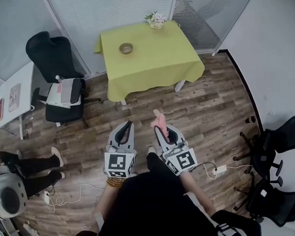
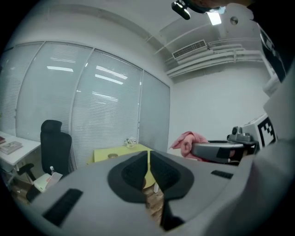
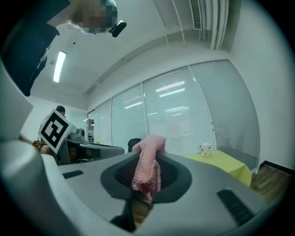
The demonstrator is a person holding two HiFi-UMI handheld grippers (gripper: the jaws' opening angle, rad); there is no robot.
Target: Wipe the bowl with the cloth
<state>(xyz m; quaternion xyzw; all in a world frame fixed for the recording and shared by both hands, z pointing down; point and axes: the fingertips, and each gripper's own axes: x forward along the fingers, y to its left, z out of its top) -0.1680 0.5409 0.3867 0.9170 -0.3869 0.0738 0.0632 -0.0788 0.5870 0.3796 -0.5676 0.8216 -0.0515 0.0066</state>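
Note:
A small bowl [image 1: 126,48] sits on the table with the yellow-green cloth [image 1: 149,60], far ahead of me across the wooden floor. My right gripper [image 1: 159,127] is shut on a pink cloth [image 1: 159,120], which sticks up from between its jaws; in the right gripper view the pink cloth [image 3: 147,168] hangs pinched at the middle. My left gripper [image 1: 126,127] is shut and holds nothing; its jaws [image 2: 148,171] meet with only a thin slit. Both grippers are held close in front of my body, well short of the table. The bowl [image 2: 112,156] shows faintly in the left gripper view.
A small flower pot [image 1: 155,19] stands at the table's far edge. A black office chair [image 1: 56,75] with papers on its seat is left of the table. A seated person's legs [image 1: 29,168] are at the lower left, more black chairs [image 1: 276,172] at the right. Cables lie on the floor.

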